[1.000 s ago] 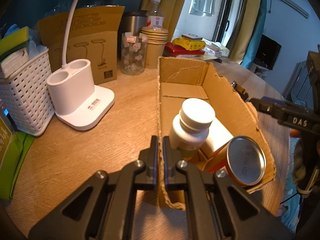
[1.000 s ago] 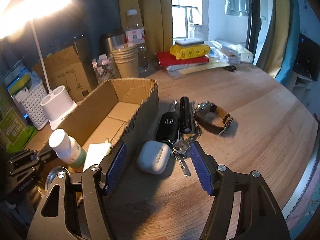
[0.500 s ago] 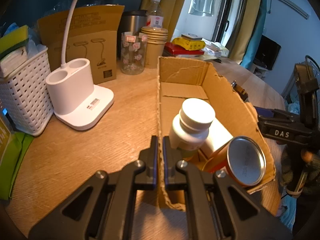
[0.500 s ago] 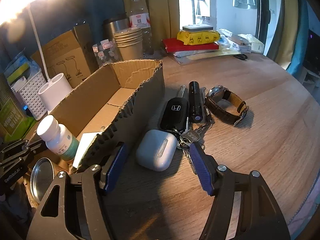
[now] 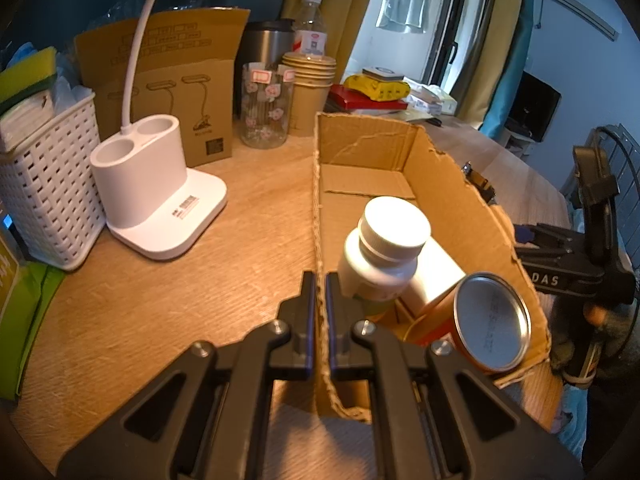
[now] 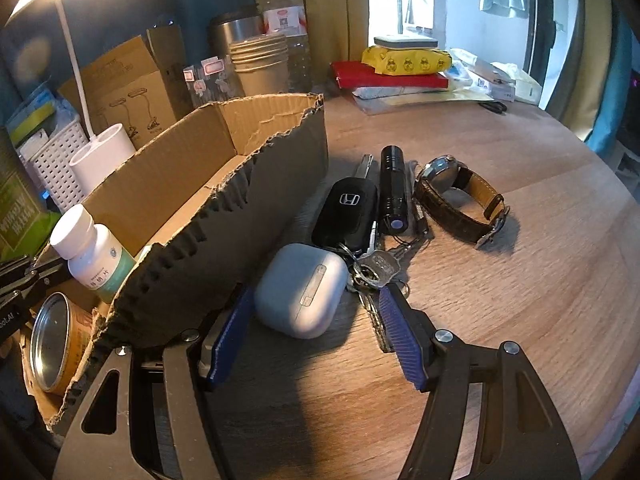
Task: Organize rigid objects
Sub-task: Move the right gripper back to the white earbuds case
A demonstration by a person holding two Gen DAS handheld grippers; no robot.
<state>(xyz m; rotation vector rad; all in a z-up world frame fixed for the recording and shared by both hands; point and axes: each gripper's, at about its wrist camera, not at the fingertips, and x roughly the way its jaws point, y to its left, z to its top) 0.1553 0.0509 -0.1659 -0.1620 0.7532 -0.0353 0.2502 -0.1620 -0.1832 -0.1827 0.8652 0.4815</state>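
A torn cardboard box (image 5: 452,184) lies on the wooden table; it also shows in the right wrist view (image 6: 224,184). Inside lie a white pill bottle (image 5: 384,252), a white carton (image 5: 436,276) and an orange tin (image 5: 480,332). My left gripper (image 5: 320,296) is shut on the box's left wall. My right gripper (image 6: 316,304) is open, its blue pads either side of a white earbud case (image 6: 302,290). Beyond that lie a black car key with keys (image 6: 348,210), a black flashlight (image 6: 394,190) and a leather-strap watch (image 6: 460,196).
A white lamp base (image 5: 156,188), a white basket (image 5: 44,184), a cardboard package (image 5: 168,80), a glass jar (image 5: 266,104), paper cups (image 5: 310,92) and bottles stand at the back left. Books and packets (image 6: 404,68) are stacked at the back.
My right gripper has moved forward and down toward the earbud case, which now sits between the pads. My left gripper stays clamped on the box wall.
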